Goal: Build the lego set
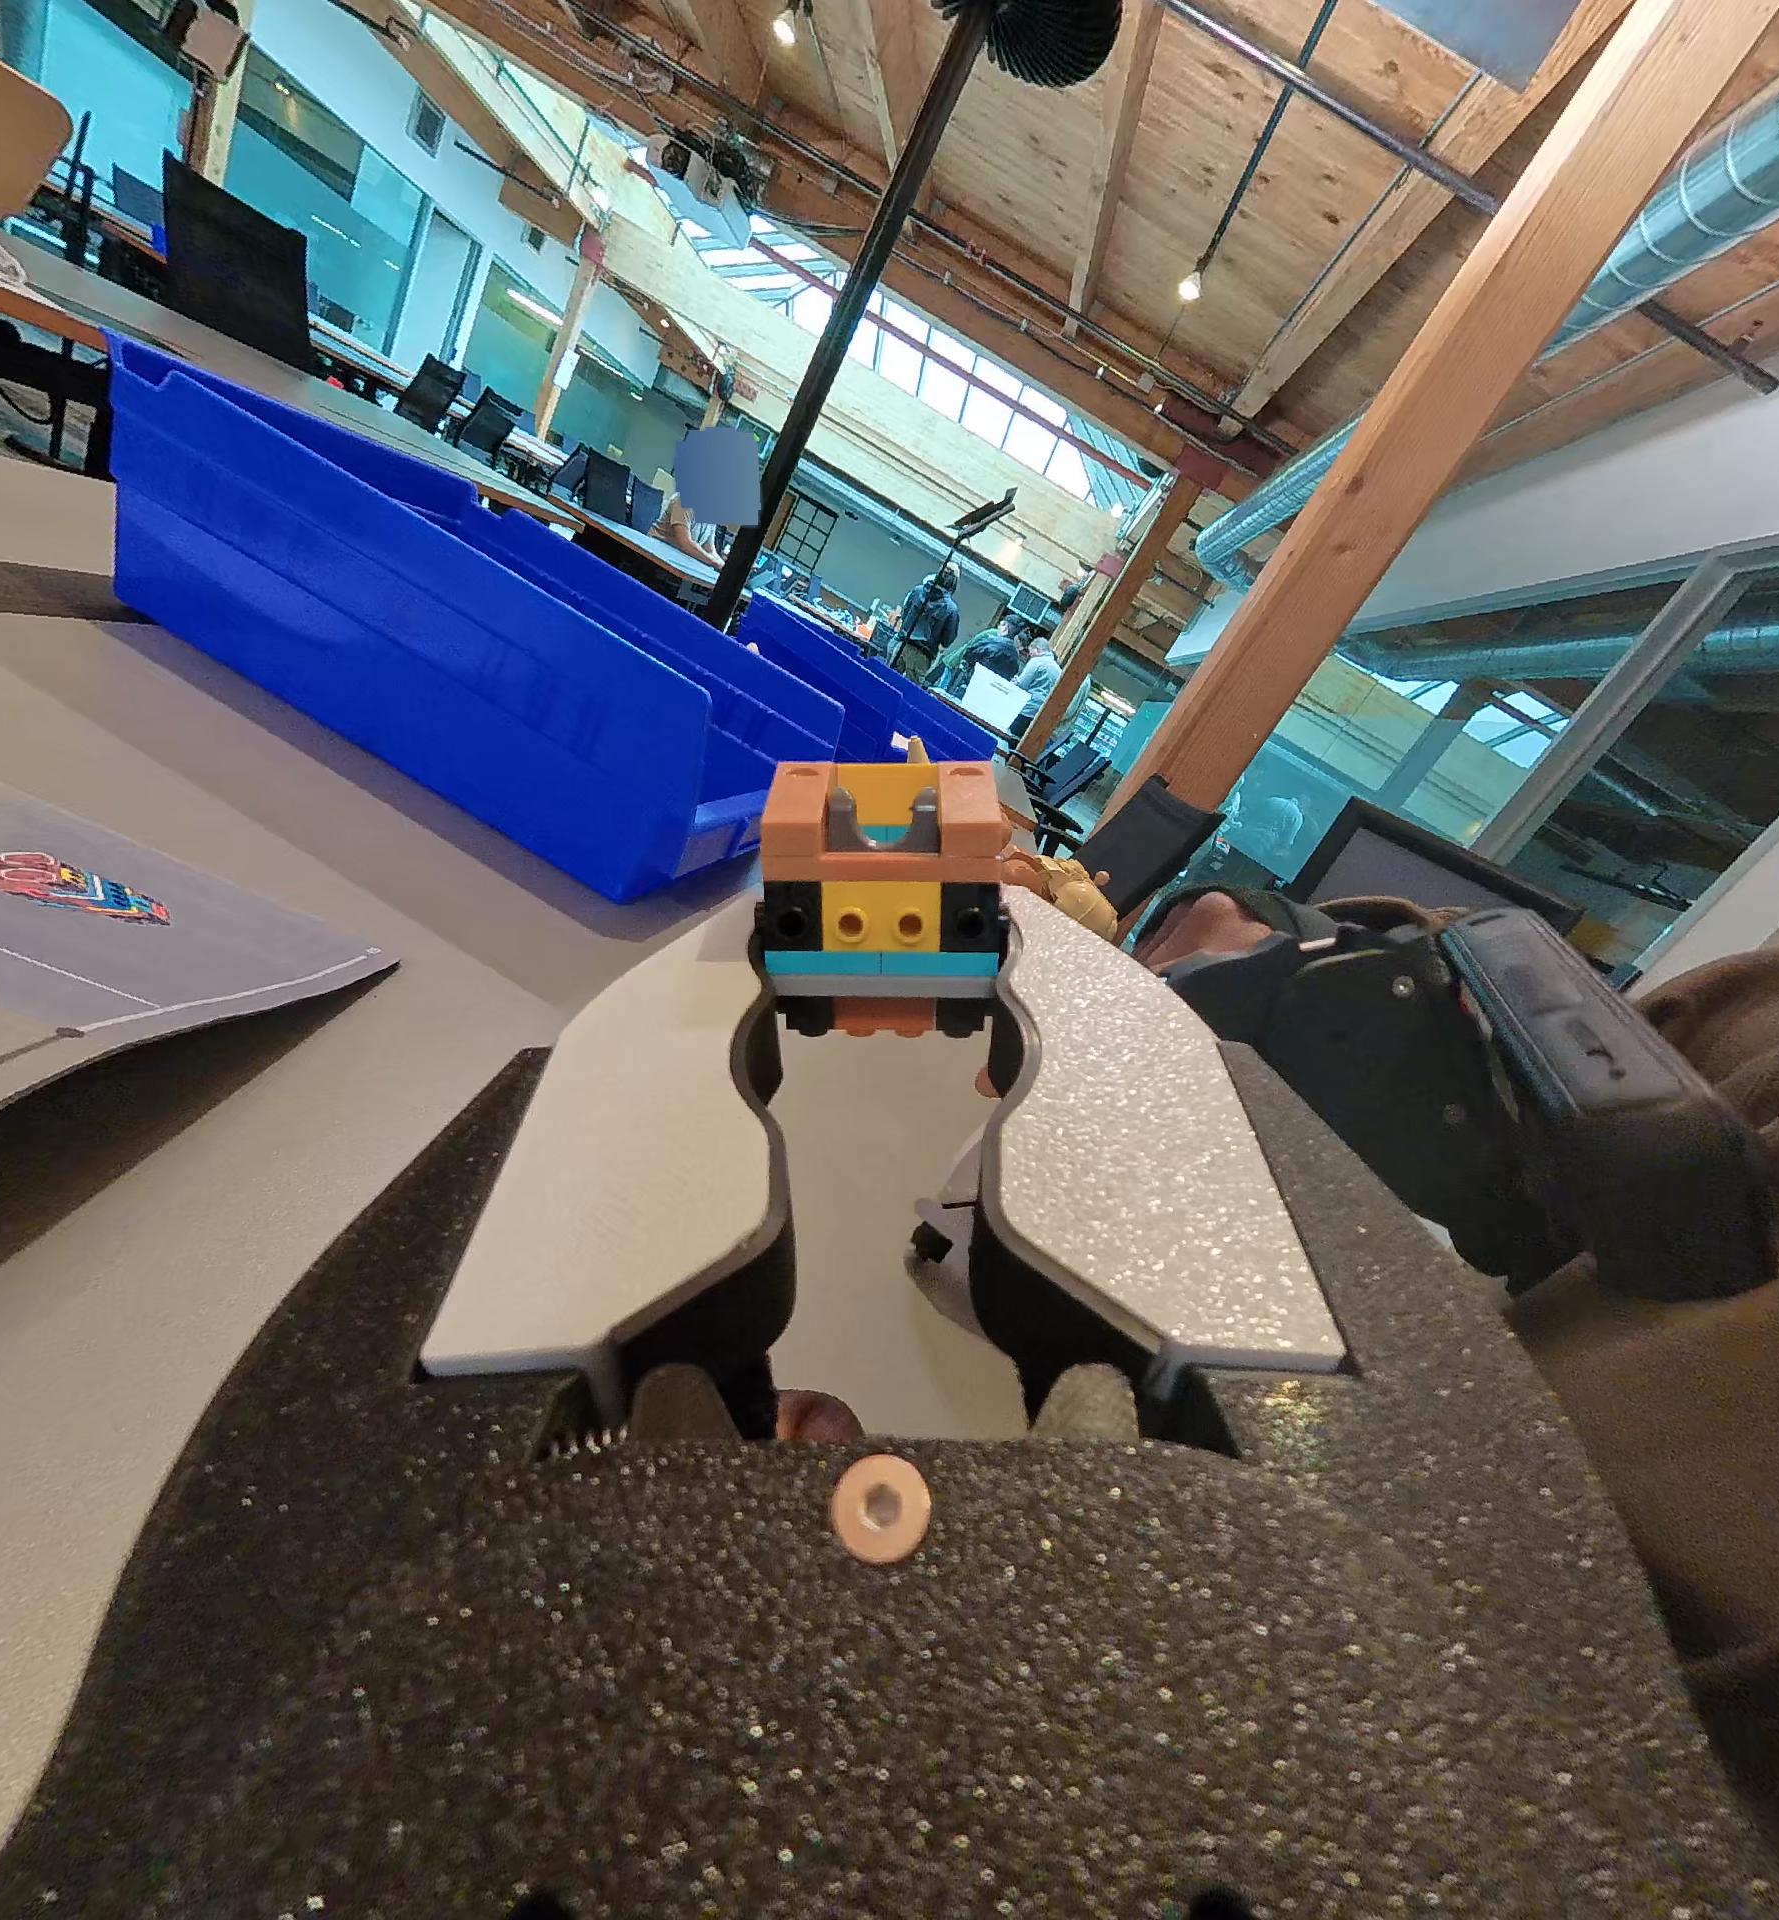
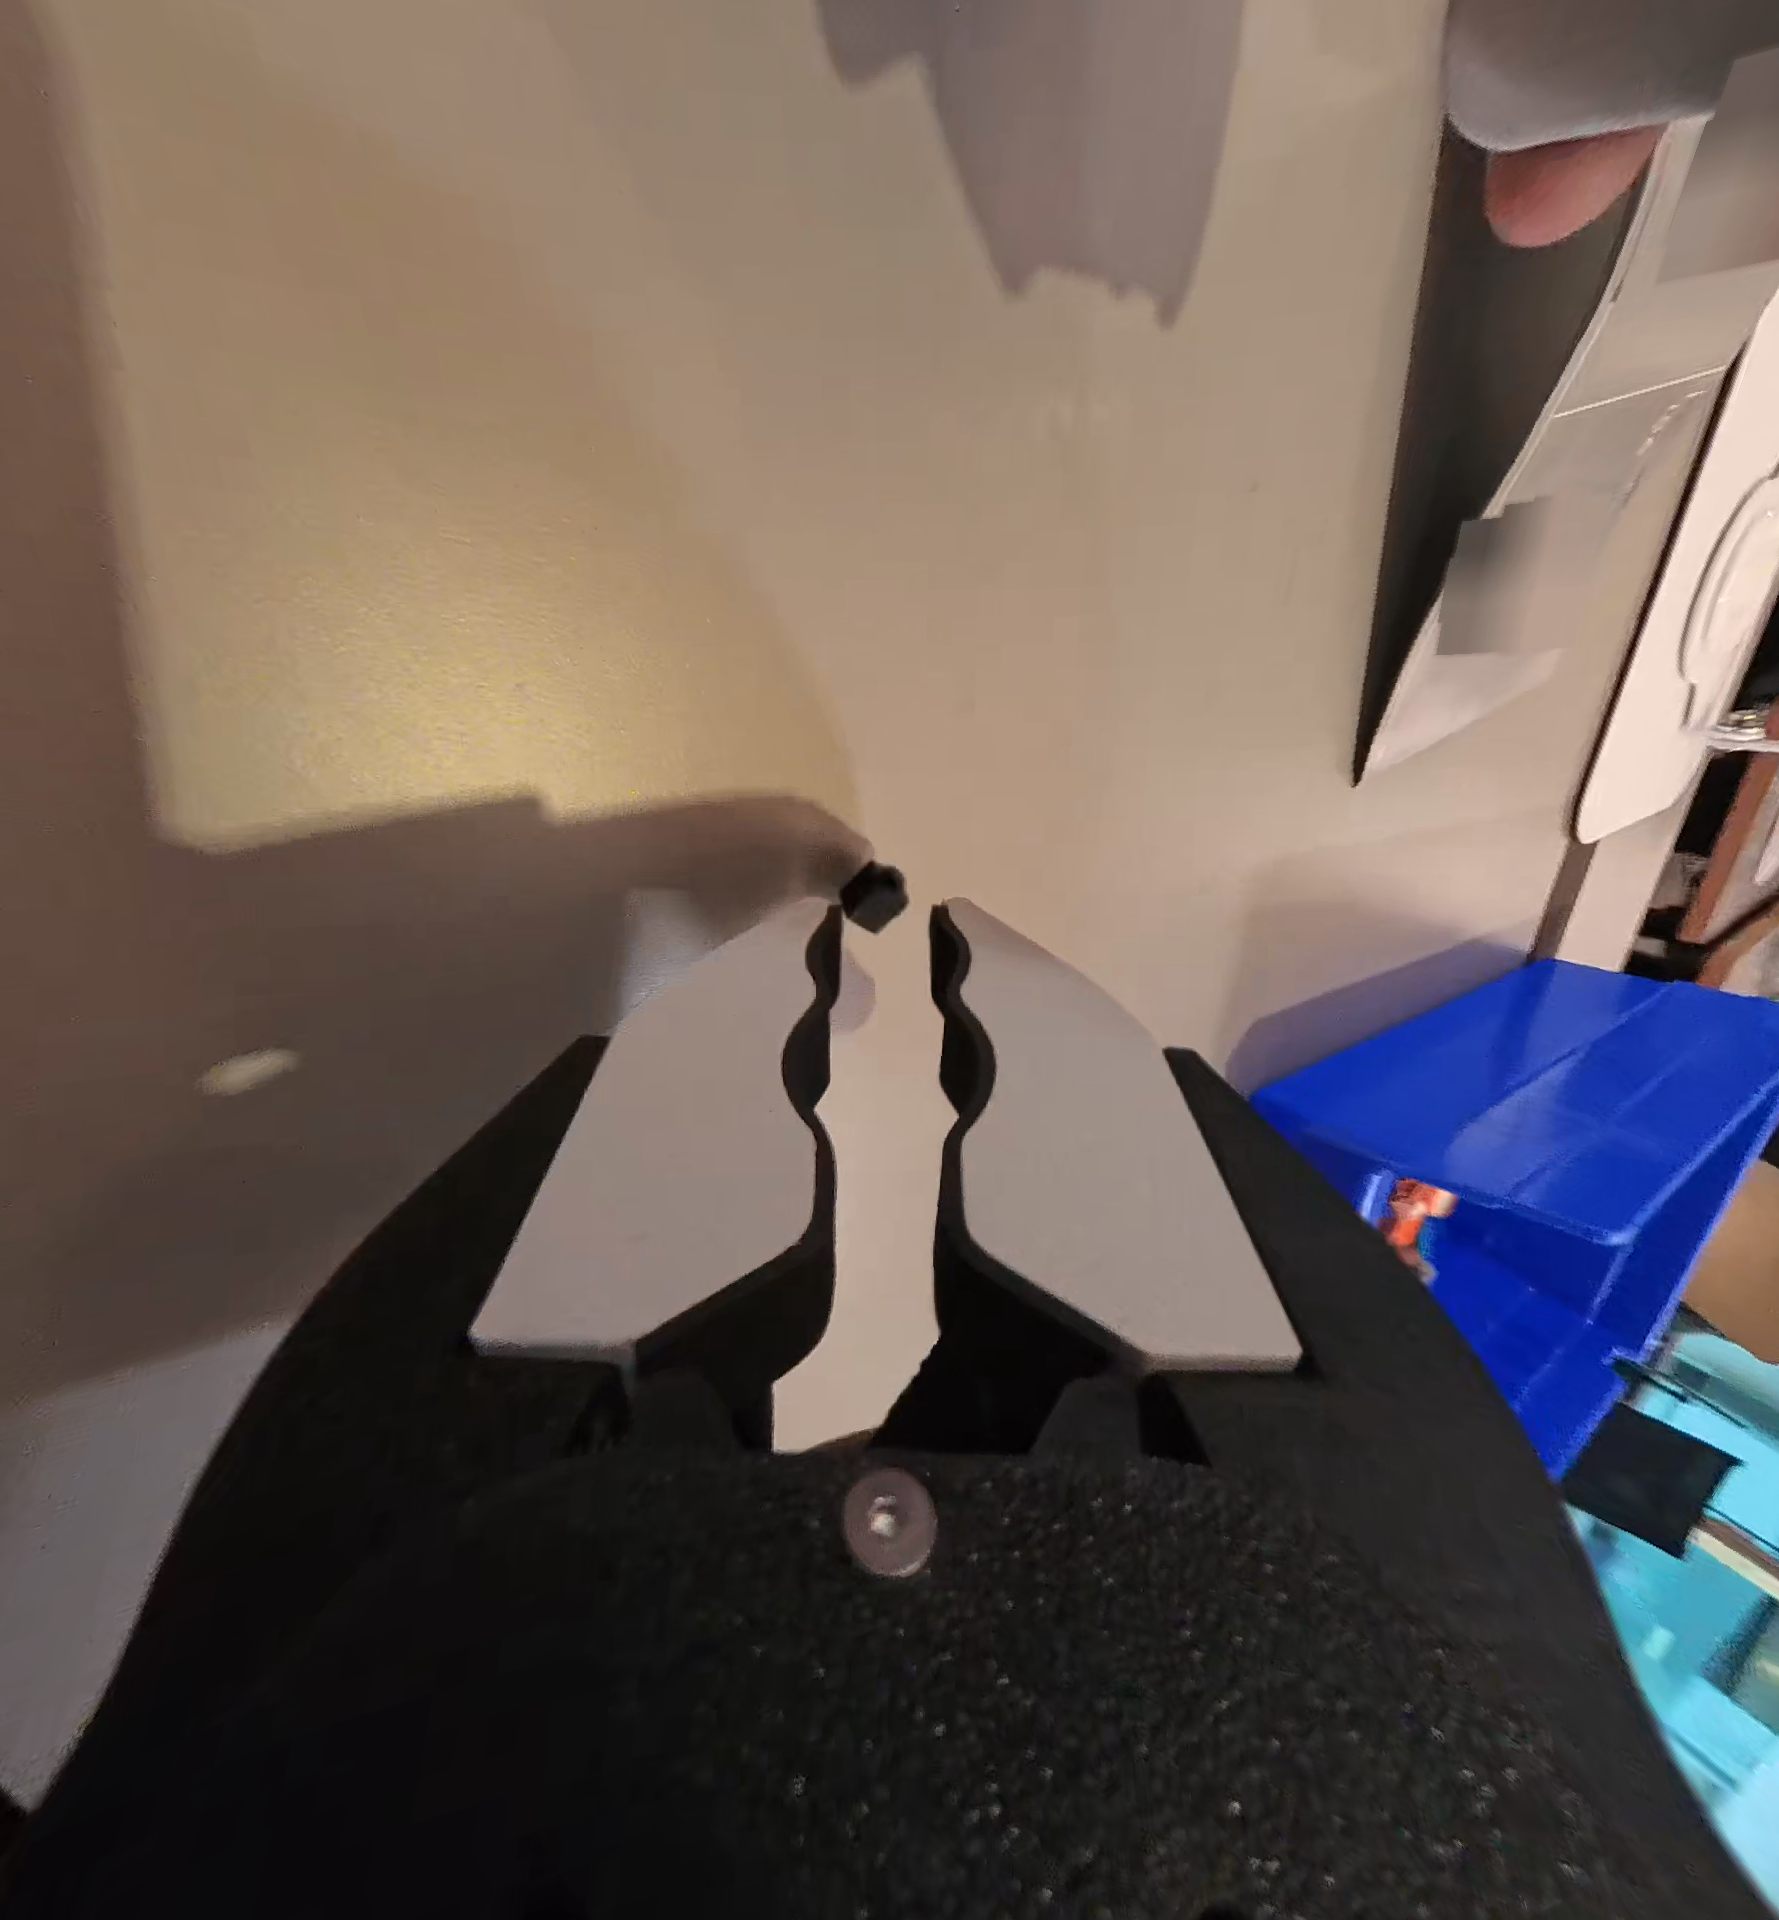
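Holding: your left gripper (image 1: 880, 997) has its fingers (image 1: 656, 1122) clamped on the sides of the lego assembly (image 1: 880, 894), which sits raised at their tips, above the surface (image 1: 241, 1195).
Assembly: a compact block of tan, yellow, black and teal bricks, with a grey clip piece on top; several layers are already joined, so you are judged to be some way into the build.
Reaching: your right gripper (image 2: 885, 920) points down at a small black piece (image 2: 872, 896) lying on the surface just beyond its tips; the fingers are parted by a narrow gap and hold nothing.
Remaining: the black piece is not yet picked up or fitted; how many more parts the set needs cannot be told.
Loose parts: a tan figure-like piece (image 1: 1067, 883) shows just behind the assembly, partly hidden.
Guide: a printed instruction sheet (image 1: 137, 966) lies flat on the surface to your left.
Storage: blue bins (image 1: 397, 623) stand in a row behind the work area; another shows in the right wrist view.
Surface: pale grey, matte, crossed by hard shadows.
Room: an open workshop with timber beams, exposed ducts, skylights, desks and people far off.
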A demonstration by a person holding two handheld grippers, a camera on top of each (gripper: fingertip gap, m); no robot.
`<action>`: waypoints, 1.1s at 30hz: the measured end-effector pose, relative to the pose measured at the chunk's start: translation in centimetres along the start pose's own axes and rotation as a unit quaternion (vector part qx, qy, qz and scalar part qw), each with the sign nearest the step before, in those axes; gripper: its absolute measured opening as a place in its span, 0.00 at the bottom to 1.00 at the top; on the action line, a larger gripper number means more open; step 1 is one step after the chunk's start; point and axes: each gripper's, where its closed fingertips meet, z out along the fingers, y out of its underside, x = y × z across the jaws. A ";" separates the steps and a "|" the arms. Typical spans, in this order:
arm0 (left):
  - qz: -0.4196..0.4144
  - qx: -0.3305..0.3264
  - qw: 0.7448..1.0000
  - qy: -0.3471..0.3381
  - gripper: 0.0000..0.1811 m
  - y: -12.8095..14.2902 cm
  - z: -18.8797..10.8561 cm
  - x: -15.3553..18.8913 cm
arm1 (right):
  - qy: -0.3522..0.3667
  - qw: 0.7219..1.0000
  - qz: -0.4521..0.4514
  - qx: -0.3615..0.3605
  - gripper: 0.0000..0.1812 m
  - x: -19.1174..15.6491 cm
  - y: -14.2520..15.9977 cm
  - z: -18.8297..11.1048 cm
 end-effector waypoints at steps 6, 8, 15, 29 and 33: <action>0.001 -0.003 1.000 0.003 0.20 0.2 0.1 0.2 | -0.042 0.990 0.123 0.049 0.10 -0.3 0.2 -0.8; 0.002 -0.004 1.000 0.003 0.20 0.2 0.1 0.2 | -0.055 0.978 0.188 0.066 0.10 0.0 0.3 -0.8; 0.005 -0.004 1.000 0.001 0.20 0.2 0.1 0.2 | -0.085 0.948 0.296 0.079 0.09 0.2 0.1 -0.2; 0.003 -0.005 1.000 0.002 0.20 0.2 0.1 0.2 | -0.049 0.961 0.268 0.051 0.07 0.4 0.8 0.7; 0.004 -0.005 1.000 0.002 0.20 0.2 0.1 0.2 | -0.058 0.963 0.258 0.046 0.07 -0.3 1.4 0.7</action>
